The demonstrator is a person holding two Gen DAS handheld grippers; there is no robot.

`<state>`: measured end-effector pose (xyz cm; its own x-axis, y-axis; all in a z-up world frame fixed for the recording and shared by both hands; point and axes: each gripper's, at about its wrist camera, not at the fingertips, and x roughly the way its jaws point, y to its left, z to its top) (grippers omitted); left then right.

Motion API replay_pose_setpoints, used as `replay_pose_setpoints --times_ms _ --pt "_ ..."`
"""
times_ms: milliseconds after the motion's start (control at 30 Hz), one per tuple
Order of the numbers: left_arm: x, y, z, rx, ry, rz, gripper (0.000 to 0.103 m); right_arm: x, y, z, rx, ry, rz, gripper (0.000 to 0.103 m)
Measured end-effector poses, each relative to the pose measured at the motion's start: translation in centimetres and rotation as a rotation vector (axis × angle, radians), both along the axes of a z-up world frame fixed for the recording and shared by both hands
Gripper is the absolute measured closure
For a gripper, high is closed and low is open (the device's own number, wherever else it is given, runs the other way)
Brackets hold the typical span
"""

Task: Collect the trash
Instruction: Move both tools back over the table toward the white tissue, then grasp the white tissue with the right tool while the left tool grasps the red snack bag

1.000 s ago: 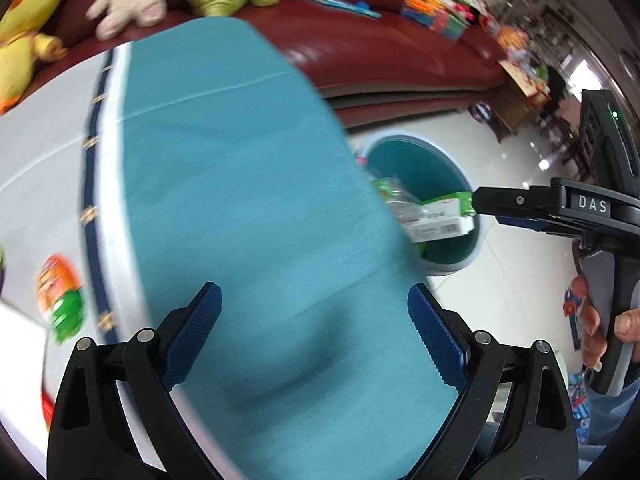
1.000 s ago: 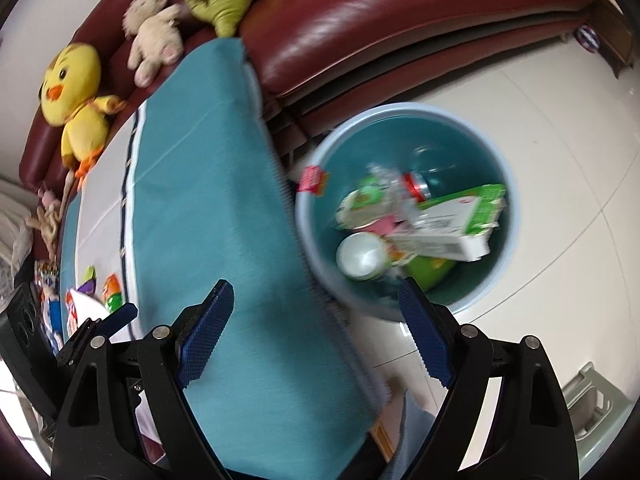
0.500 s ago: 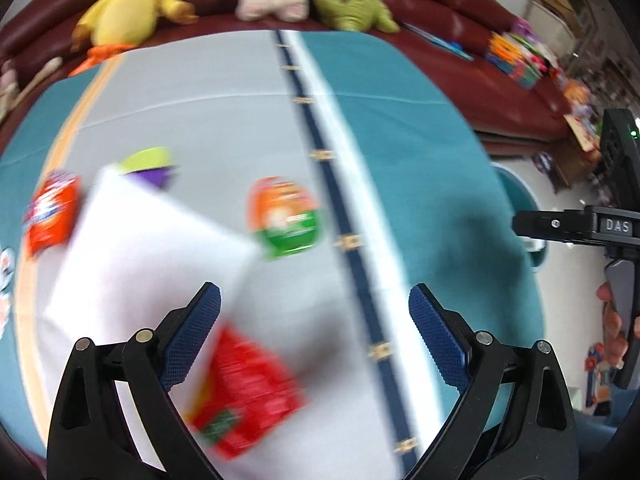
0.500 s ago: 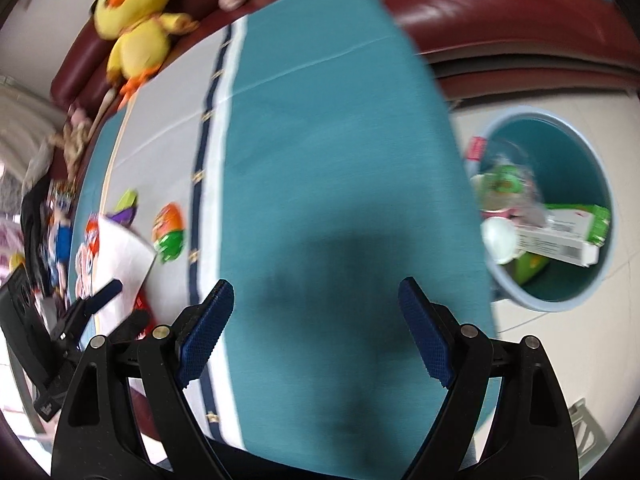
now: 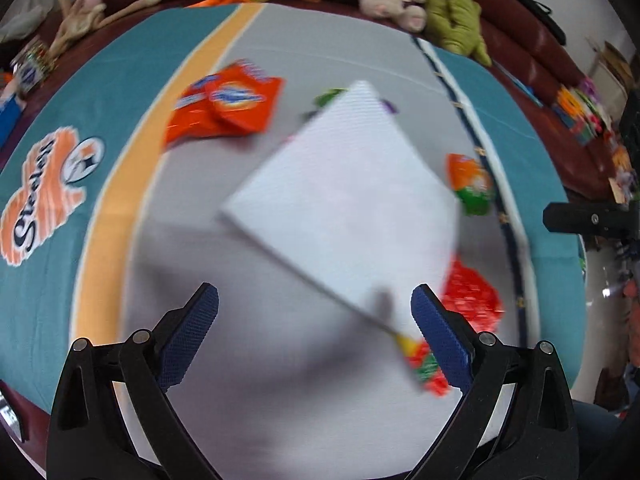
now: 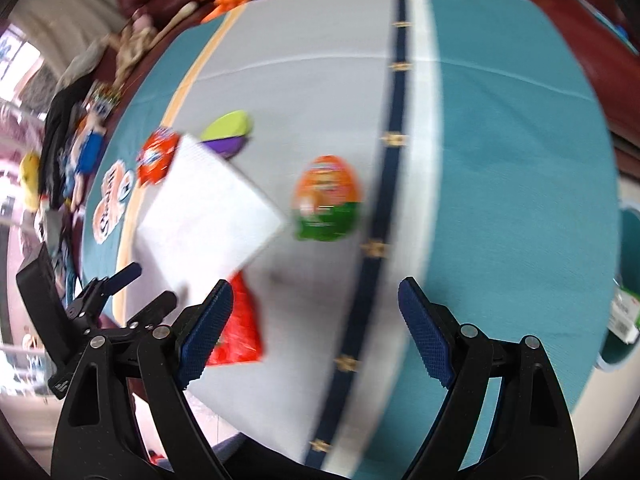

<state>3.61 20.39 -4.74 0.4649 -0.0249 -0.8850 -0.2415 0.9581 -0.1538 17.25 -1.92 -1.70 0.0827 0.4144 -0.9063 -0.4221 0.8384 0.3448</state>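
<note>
Litter lies on the grey middle of the tablecloth: a white napkin (image 5: pixel 348 200) (image 6: pixel 208 216), an orange packet (image 5: pixel 228 108) (image 6: pixel 158 156), an orange-and-green egg-shaped wrapper (image 5: pixel 470 190) (image 6: pixel 328 198), a red wrapper (image 5: pixel 472 300) (image 6: pixel 240 332) and a purple-and-green piece (image 6: pixel 228 134) half under the napkin. My left gripper (image 5: pixel 316 312) hangs open above the napkin's near corner, holding nothing. My right gripper (image 6: pixel 316 300) is open and empty too, just short of the egg-shaped wrapper. The teal bin (image 6: pixel 628 280) shows at the right edge with trash inside.
The cloth (image 6: pixel 520 160) has teal ends, a navy stripe and an orange stripe. A dark red sofa (image 5: pixel 520 40) runs behind the table with plush toys (image 5: pixel 452 12) and clutter on it. The left gripper (image 6: pixel 150 284) appears at the right view's lower left.
Both views have swung left, away from the bin and the teal end of the cloth, onto the litter in the grey middle. Both grippers stayed open and empty.
</note>
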Motion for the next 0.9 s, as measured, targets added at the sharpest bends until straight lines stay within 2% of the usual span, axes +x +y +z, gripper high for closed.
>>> replay_pose_setpoints --times_ms 200,367,567,700,767,833,867,900 --pt "-0.5 3.8 -1.0 -0.039 -0.004 0.072 0.006 -0.6 6.6 -1.2 -0.005 0.007 0.106 0.022" --pt "-1.1 4.5 -1.1 -0.037 -0.019 0.069 0.006 -0.2 10.5 -2.9 -0.03 -0.011 0.155 0.022" --pt "-2.0 6.1 -0.9 -0.021 -0.035 0.088 0.006 0.1 13.4 -4.3 -0.064 -0.045 0.192 0.022" --pt "-2.7 7.4 -0.9 -0.048 -0.053 0.126 0.006 -0.4 14.1 -4.4 -0.085 -0.122 0.228 0.024" --pt "-2.8 7.5 -0.7 -0.05 -0.06 0.13 0.006 -1.1 14.3 -4.3 -0.136 -0.184 0.251 0.037" --pt "-2.7 7.3 -0.6 -0.047 -0.059 0.125 0.006 -1.6 14.4 -4.2 -0.166 -0.232 0.281 0.07" --pt "-2.5 7.1 -0.5 -0.051 -0.059 0.121 0.005 -1.5 14.1 -4.0 -0.148 -0.216 0.275 0.077" --pt "-2.1 6.8 -0.6 -0.062 -0.058 0.115 0.005 -1.1 13.8 -3.9 -0.126 -0.182 0.258 0.08"
